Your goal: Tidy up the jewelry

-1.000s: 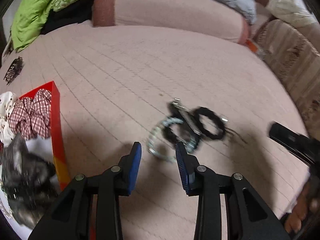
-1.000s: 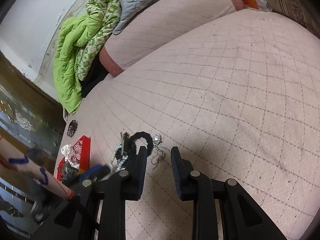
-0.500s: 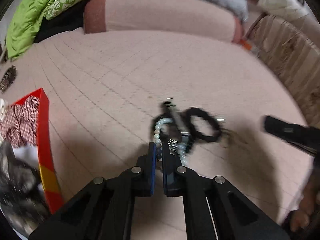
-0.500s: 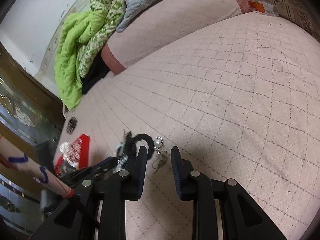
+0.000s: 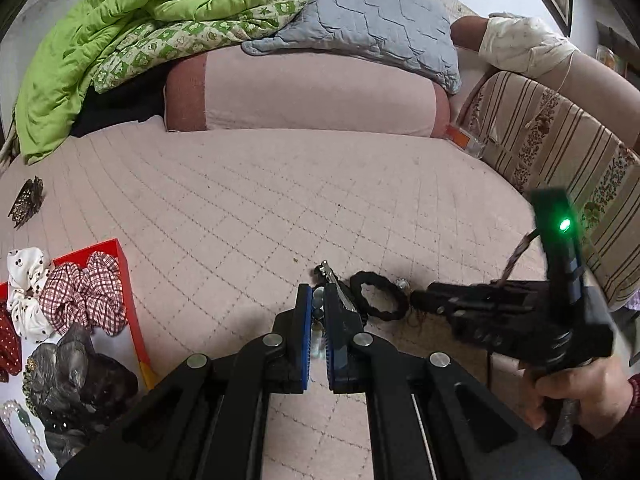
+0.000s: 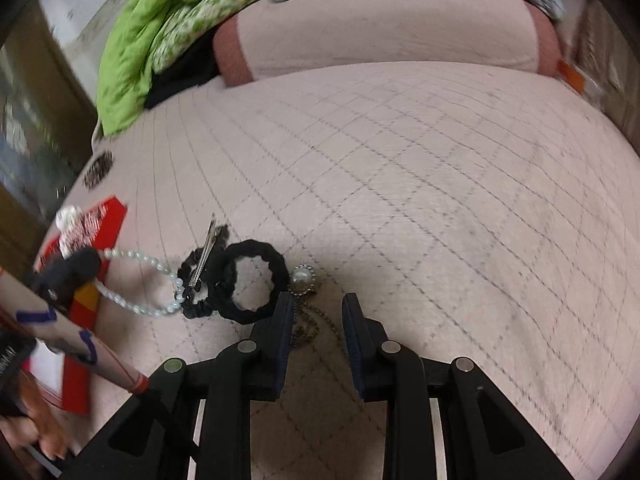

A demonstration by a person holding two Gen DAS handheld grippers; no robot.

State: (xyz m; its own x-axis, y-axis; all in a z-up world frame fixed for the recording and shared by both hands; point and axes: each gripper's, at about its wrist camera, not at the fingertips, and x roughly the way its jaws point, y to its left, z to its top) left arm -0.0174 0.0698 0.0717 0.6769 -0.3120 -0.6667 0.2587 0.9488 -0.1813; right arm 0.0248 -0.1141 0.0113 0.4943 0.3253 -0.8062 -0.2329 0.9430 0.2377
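Observation:
My left gripper (image 5: 316, 294) is shut on a pale bead bracelet (image 5: 318, 305); in the right wrist view the bracelet (image 6: 138, 284) stretches from the left gripper's tip (image 6: 76, 268) toward a metal hair clip (image 6: 204, 254). A black hair tie (image 6: 248, 286) lies on the pink bed cover beside the clip. A pearl pendant (image 6: 300, 278) on a thin chain (image 6: 310, 326) lies between the fingers of my open right gripper (image 6: 316, 306), which also shows in the left wrist view (image 5: 424, 300).
A red tray (image 5: 124, 276) at the left holds scrunchies (image 5: 80, 296) and other pieces. A dark hair claw (image 5: 26, 200) lies far left. A pink bolster (image 5: 300, 92), a green quilt (image 5: 120, 32) and a striped cushion (image 5: 552, 152) border the bed.
My left gripper closed on the bead bracelet and has drawn it toward the tray. My right gripper moved in over the pearl pendant and chain.

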